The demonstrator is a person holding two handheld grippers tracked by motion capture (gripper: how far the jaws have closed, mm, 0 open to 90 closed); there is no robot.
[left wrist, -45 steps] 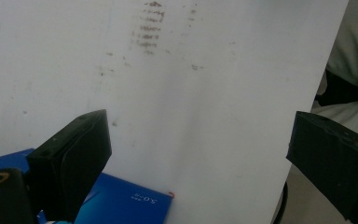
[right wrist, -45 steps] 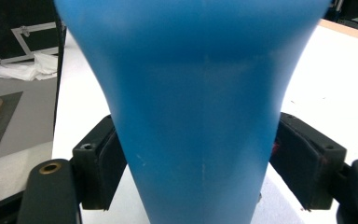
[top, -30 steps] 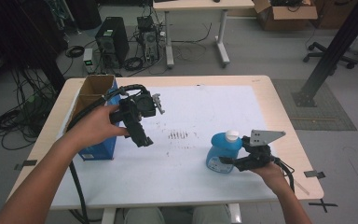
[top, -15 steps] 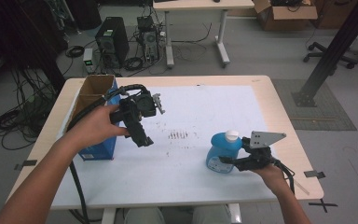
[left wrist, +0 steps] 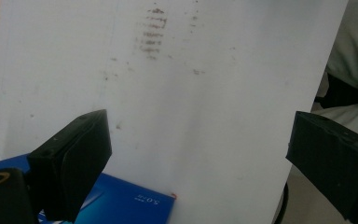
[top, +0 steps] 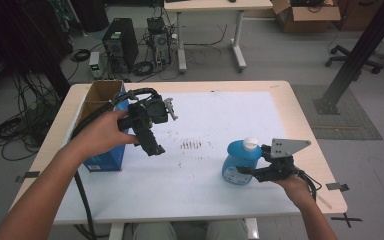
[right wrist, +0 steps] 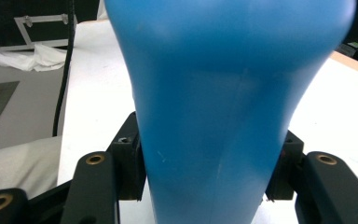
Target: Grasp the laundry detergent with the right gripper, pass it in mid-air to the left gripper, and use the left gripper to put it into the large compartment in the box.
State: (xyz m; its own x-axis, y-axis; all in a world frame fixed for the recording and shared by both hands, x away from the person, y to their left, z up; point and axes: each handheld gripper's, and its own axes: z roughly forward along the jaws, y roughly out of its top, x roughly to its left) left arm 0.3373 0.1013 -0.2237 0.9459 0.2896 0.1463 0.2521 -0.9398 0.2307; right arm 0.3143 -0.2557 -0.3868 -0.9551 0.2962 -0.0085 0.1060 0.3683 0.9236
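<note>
Blue bottle point(top: 239, 163) lower right of frame, upright on table point(top: 220, 200); my right gripper point(top: 252, 172) clamps its waist, likely steadying. Left gripper point(top: 152, 145) gaping, empty, raised beside blue box point(top: 105, 159).

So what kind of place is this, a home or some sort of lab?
Most likely a lab or workshop: a computer tower and tangled cables sit on the floor, with a cardboard box beyond the white-topped table.
</note>
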